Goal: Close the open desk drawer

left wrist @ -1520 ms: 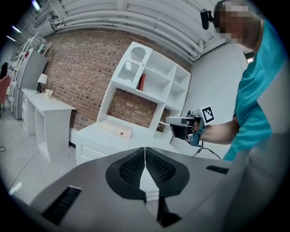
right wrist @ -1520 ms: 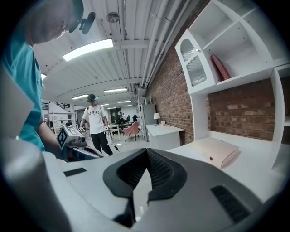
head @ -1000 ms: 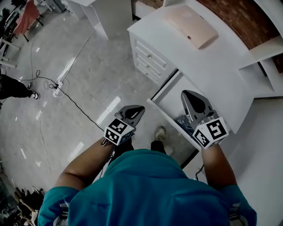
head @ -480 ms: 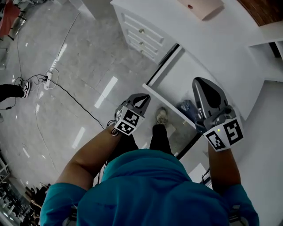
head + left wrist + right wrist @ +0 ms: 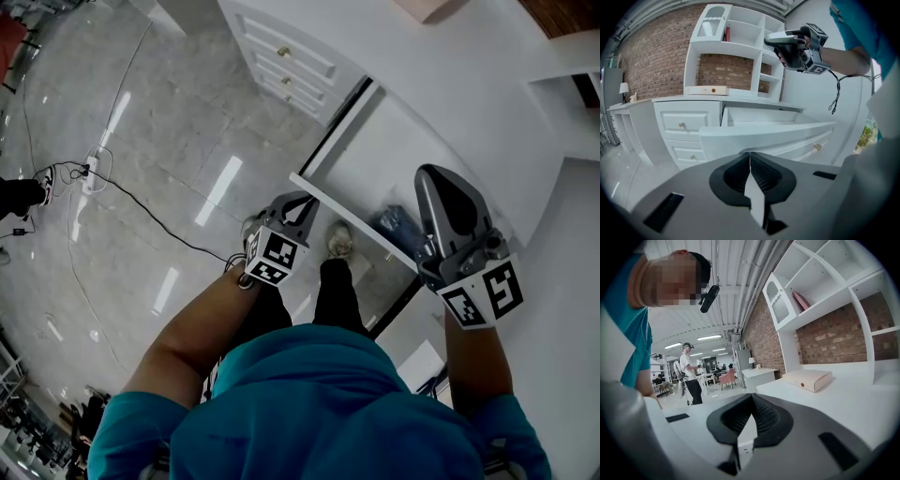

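Grey left gripper [image 5: 296, 202], jaws pinched together and empty, hovers beside the pulled-out white wooden desk drawer [image 5: 349, 219]; the right gripper [image 5: 441, 183] hangs above it. Left gripper view: drawer front straight ahead. Right gripper view: jaws together, empty. Rigid, probably easy-sliding; I'd push its front panel.

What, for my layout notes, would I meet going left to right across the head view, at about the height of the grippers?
power strip on the floor → left gripper → shoe → right gripper
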A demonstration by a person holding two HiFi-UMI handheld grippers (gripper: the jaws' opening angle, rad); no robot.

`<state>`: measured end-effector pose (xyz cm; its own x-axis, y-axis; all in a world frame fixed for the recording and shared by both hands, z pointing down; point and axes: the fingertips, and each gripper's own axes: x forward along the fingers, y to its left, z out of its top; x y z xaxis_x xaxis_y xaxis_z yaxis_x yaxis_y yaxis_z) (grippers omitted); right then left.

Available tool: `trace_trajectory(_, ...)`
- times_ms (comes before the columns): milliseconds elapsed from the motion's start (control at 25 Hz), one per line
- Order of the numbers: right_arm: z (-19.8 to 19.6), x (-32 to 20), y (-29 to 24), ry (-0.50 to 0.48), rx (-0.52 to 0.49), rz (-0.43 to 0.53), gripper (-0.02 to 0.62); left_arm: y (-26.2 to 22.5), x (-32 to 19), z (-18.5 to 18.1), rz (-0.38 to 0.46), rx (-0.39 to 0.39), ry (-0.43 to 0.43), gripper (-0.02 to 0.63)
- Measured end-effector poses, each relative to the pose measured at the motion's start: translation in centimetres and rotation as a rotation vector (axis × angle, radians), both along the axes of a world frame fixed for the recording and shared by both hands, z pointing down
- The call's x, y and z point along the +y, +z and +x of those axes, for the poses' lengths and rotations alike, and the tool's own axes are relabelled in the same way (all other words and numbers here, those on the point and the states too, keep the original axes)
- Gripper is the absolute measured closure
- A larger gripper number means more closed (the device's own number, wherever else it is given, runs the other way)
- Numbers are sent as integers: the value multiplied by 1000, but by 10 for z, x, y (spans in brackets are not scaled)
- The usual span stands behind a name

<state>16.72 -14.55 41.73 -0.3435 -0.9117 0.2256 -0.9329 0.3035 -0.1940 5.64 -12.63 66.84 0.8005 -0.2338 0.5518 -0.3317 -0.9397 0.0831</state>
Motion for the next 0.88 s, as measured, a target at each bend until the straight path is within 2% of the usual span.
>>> trace_trajectory(440, 8, 13, 4, 17, -3, -1, 574, -2, -1, 14, -3, 4, -8, 589)
trace_trajectory(880, 45, 22, -3, 79, 25, 19, 574, -1, -13, 31, 5, -10, -6, 589)
